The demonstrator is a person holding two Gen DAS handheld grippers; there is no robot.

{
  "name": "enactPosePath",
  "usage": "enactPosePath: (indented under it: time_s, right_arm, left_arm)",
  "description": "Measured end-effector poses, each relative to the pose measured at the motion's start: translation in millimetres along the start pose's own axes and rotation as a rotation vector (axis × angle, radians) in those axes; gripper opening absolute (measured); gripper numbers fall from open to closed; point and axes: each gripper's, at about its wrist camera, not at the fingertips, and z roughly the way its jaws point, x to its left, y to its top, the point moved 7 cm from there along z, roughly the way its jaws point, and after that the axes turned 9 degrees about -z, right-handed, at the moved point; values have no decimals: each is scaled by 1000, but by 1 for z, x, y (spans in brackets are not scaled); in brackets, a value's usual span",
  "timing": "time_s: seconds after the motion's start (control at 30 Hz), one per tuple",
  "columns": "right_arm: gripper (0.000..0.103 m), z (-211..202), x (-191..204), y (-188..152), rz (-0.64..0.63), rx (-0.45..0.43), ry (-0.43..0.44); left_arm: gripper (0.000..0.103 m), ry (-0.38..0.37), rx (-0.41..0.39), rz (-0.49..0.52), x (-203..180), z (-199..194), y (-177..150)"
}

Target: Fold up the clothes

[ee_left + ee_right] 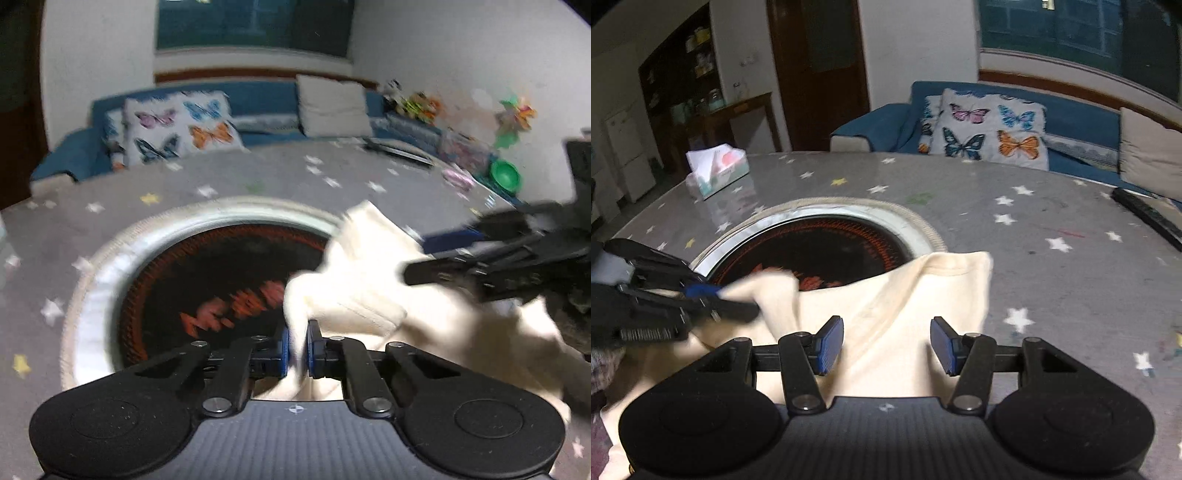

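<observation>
Left hand-held gripper [298,347] is sitting pinched nearly closed, blue pads [285,349] clamping a bunched fold of the cream garment [354,295]; in the right wrist view it is coming in from 9 o'clock [701,295] with the cloth pulled up off the desk toward it. The garment is lying on the grey star-print desk [1052,221] at the near edge, its far hem overlapping the 5 o'clock rim of the round inset hob [820,243], dark glass with red markings inside a pale ring. Right hand-held gripper [887,345] is hanging about half open just above the flat part of the garment, blue pads [831,343] standing well apart with only cloth showing below the gap, not pressing on anything; in the left wrist view it is reaching in from 3 o'clock [424,271], blurred. Elsewhere on the desk: tissue box [718,168] at 10 o'clock of the hob, dark remote [1148,218] at 2 o'clock near the far edge, green bowl [504,175] further along that edge. Behind the desk, a blue sofa [1071,118] is carrying a butterfly cushion [990,129].
</observation>
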Motion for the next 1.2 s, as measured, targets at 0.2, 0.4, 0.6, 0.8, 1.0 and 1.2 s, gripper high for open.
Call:
enactPosePath:
  time_s: [0.2, 0.4, 0.6, 0.8, 1.0, 1.2]
  right_arm:
    - [53, 7, -28, -4, 65, 14, -53]
    - [52, 28, -43, -8, 111, 31, -76]
    - [27, 46, -46, 2, 108, 26, -83]
    - [5, 66, -50, 16, 64, 18, -132]
    - [12, 68, -49, 26, 41, 36, -147]
    - [36, 27, -27, 25, -15, 18, -91]
  left_arm:
    - [9, 239, -84, -90, 57, 2, 31]
    - [11, 285, -22, -134, 86, 18, 24]
    - [13, 309, -14, -152, 98, 18, 25]
    - [15, 342, -23, -163, 114, 21, 32]
    - [18, 353, -71, -210, 127, -10, 36]
    - [34, 313, -99, -158, 114, -61, 19]
